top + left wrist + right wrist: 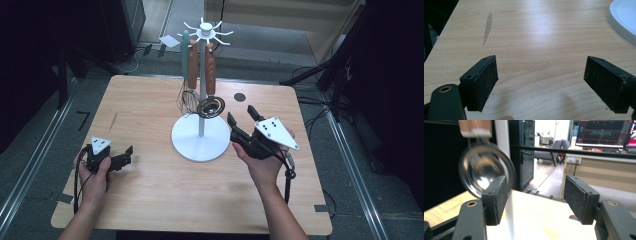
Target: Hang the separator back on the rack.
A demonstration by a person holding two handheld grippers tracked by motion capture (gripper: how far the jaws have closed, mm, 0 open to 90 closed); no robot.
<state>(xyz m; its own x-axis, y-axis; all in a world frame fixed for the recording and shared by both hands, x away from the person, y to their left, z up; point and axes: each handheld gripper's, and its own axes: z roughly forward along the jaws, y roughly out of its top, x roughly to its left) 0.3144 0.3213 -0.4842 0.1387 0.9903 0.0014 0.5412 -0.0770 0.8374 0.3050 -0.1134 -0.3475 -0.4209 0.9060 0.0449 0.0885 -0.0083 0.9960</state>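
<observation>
A light wooden table (165, 200) with rounded corners fills the middle, bearing a dark streak (113, 121) at nine o'clock and a small dark round mark (240, 97) toward one o'clock. Grey floor (45, 150) surrounds it, with metal rails (30, 170) running along both sides. Cables (312, 117) trail at three o'clock. At twelve o'clock lies pale flooring (280, 20). Farther back stand a grey armchair (552, 148), a lit monitor (602, 132) at one o'clock and a dark cabinet (525, 152).

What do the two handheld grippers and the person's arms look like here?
Both the left gripper and right gripper are black, each topped by a grey three-cornered plate with dark dots. Their jaws carry flat, black, rough-textured pads. A black cable trails from each. The forearms are bare, without sleeves.
</observation>
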